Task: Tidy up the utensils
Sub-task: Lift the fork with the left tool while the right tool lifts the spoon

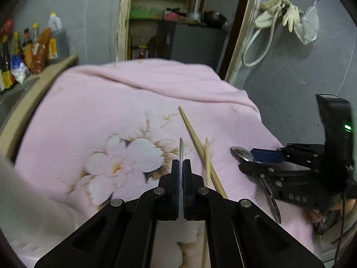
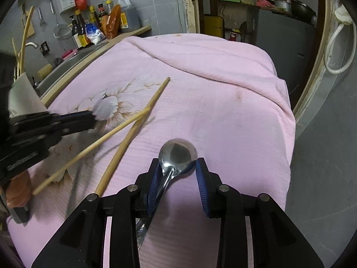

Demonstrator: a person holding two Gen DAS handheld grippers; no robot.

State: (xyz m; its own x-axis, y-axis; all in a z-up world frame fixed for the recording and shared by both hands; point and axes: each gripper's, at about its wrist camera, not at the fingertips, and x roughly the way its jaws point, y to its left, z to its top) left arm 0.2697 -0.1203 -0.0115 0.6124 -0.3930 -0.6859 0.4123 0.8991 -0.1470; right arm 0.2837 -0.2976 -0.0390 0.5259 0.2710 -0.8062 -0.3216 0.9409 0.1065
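Observation:
My left gripper is shut on a thin metal utensil, seen edge-on, held above the pink floral cloth. Two wooden chopsticks lie crossed on the cloth just right of it; they also show in the right wrist view. My right gripper has its jaws around the bowl of a metal spoon, the pads touching its sides, and it shows in the left wrist view at the cloth's right edge. The left gripper shows in the right wrist view.
Bottles and sauce packets stand on a counter at the back left beside a sink. A white container with chopsticks is at far left. A doorway with shelves is behind the table. The cloth drops off at the right edge.

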